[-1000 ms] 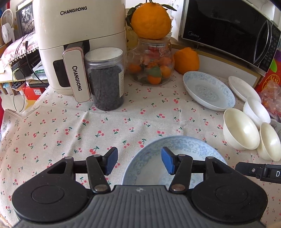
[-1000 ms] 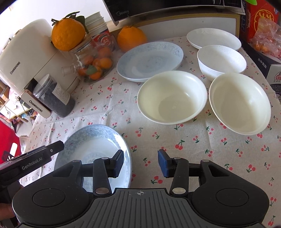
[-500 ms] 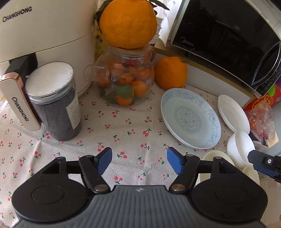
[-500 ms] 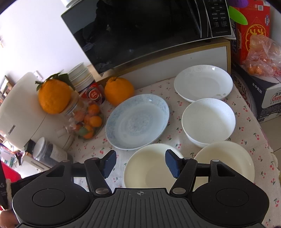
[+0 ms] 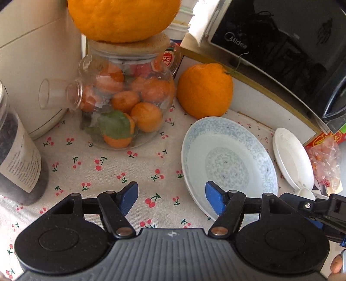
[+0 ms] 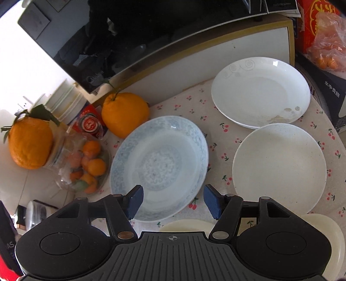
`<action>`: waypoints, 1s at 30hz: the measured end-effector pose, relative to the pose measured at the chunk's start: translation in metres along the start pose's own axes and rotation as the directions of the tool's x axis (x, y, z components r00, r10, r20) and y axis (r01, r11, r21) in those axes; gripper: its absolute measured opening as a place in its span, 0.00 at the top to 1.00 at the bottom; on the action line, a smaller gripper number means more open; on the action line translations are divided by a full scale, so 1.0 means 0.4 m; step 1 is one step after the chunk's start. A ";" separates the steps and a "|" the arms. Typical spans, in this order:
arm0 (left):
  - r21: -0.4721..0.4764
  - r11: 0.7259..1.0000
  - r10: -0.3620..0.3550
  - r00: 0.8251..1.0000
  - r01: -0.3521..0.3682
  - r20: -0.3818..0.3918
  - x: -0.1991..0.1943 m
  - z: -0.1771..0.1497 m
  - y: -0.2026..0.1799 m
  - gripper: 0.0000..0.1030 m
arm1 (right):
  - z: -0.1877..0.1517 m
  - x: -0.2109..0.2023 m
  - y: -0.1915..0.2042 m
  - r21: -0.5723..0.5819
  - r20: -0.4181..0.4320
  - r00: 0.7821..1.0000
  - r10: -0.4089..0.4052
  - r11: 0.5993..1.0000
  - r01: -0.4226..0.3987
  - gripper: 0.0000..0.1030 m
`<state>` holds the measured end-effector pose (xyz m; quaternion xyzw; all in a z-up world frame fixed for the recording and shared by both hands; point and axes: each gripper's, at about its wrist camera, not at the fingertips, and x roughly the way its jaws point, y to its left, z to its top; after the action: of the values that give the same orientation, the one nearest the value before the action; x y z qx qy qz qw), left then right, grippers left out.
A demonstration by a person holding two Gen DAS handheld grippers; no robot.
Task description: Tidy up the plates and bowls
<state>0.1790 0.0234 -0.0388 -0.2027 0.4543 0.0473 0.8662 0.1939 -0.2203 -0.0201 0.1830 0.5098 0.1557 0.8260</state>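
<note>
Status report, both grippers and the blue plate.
Left gripper open, empty; right gripper open, empty. Both just opened wider. Blue plate flat on cloth, untouched. Orange close behind it.

text: "Midea" | on: microwave door | jar label: unreadable

Cherry-print tablecloth, black microwave on a white shelf, daylight.

Cherry-print tablecloth, glass jar of small oranges, large orange on its lid, another orange beside a black microwave, dark-filled canister at left
</note>
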 end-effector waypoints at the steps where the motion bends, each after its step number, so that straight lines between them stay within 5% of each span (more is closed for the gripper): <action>1: -0.014 1.000 0.008 1.000 -0.008 -0.003 0.009 0.005 0.006 0.40 | 0.003 0.007 0.000 0.000 0.001 1.000 -0.009 1.000 0.009 0.40; 8: -0.016 1.000 -0.005 1.000 0.005 0.016 0.034 0.021 0.018 0.50 | 0.021 0.064 0.002 -0.007 -0.003 0.999 -0.054 0.999 0.054 0.48; 17: 0.073 0.997 -0.038 0.998 0.035 0.043 0.068 0.026 -0.013 0.78 | 0.024 0.110 -0.005 0.004 0.049 0.994 -0.098 0.995 0.098 0.64; 19: 0.101 0.993 -0.066 0.997 0.063 0.035 0.075 0.021 -0.027 0.92 | 0.022 0.111 -0.001 -0.010 0.058 0.992 -0.115 0.993 0.116 0.67; 23: 0.128 0.990 -0.060 0.998 0.056 0.031 0.072 0.019 -0.042 0.92 | 0.024 0.109 -0.017 -0.015 0.068 0.987 -0.145 0.989 0.146 0.88; 30: 0.056 0.996 -0.074 0.997 0.073 0.018 0.035 0.035 -0.038 0.92 | 0.020 0.058 0.002 -0.021 0.095 0.987 -0.130 0.991 0.132 0.91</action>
<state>0.2018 0.0135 -0.0384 -0.1950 0.4388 0.0050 0.8771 0.2111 -0.2105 -0.0348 0.1449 0.4796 0.0994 0.8597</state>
